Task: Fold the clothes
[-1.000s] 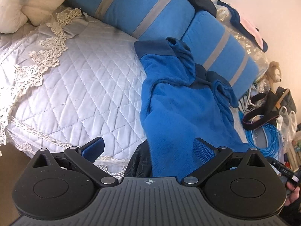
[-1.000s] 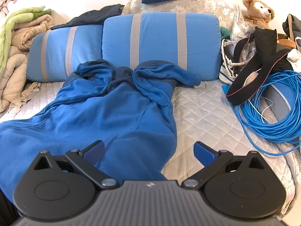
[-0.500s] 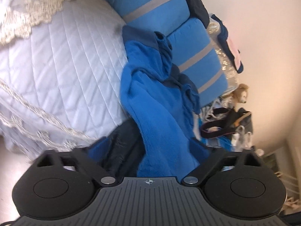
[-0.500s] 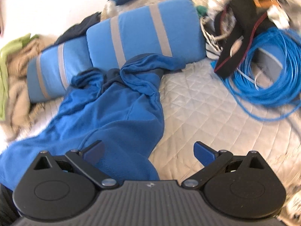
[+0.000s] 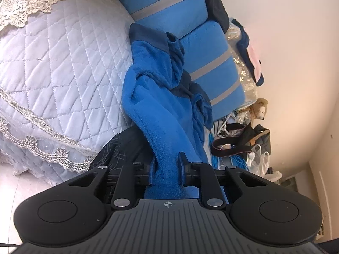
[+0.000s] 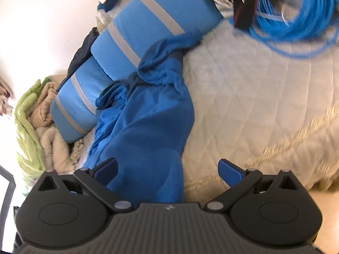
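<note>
Blue fleece garment (image 5: 156,114): soft, limp and bulky; judged light, best taken at hem or edges. It lies rumpled ahead of both tools, reaching the striped cushions (image 5: 169,6).

Left gripper (image 5: 165,170): clenched on a bunched hem.

Right gripper (image 6: 167,170): spread wide, holding nothing; garment edge passes between its fingers.

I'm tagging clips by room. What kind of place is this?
Most likely a bedroom: a quilted bedspread, striped blue pillows along the wall, and a teddy bear beside them.
</note>
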`<state>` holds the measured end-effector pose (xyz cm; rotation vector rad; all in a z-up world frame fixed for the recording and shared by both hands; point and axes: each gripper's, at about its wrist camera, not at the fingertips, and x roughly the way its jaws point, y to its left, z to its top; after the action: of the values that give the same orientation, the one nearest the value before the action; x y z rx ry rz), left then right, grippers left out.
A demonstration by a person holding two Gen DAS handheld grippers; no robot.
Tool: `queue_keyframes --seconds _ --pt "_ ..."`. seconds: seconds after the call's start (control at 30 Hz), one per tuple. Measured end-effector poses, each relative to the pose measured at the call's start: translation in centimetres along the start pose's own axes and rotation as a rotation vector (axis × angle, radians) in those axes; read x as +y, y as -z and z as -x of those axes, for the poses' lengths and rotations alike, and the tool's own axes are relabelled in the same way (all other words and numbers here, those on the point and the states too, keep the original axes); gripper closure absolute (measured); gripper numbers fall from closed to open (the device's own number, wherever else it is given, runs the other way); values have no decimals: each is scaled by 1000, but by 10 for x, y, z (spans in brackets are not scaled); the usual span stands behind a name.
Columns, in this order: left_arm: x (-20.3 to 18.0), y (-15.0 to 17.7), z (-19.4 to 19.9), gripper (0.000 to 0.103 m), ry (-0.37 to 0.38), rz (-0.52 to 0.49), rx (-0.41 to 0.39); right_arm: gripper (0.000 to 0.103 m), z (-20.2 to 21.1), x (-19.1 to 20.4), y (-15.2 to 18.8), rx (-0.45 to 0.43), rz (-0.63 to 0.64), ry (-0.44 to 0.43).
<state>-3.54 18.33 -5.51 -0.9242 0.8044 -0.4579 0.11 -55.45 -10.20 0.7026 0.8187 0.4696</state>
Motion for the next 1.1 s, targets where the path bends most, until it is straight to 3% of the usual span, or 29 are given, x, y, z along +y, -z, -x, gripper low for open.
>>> queue_keyframes --seconds 0.13,0.23,0.3,0.4,0.77,1.0,1.1 --pt "-2 1 2 83 3 -6 -16 14 -5 -18 7 40 -100 -90" --pt "-3 0 2 84 2 -5 -18 42 -8 -21 12 80 -124 -149" --pt "-4 0 3 84 -6 -7 -15 78 -2 -15 10 67 -108 -155" --pt "-7 0 6 85 -12 -13 -31 92 8 -4 5 37 -79 -157" --pt "-38 -9 22 87 -26 -69 -97 94 46 42 -14 -60 50 -158" --pt "-47 -10 37 87 -16 -86 -136 94 60 68 -23 -91 108 -176" --pt "-43 -4 39 87 -47 -86 -128 95 54 65 -19 -63 119 -136"
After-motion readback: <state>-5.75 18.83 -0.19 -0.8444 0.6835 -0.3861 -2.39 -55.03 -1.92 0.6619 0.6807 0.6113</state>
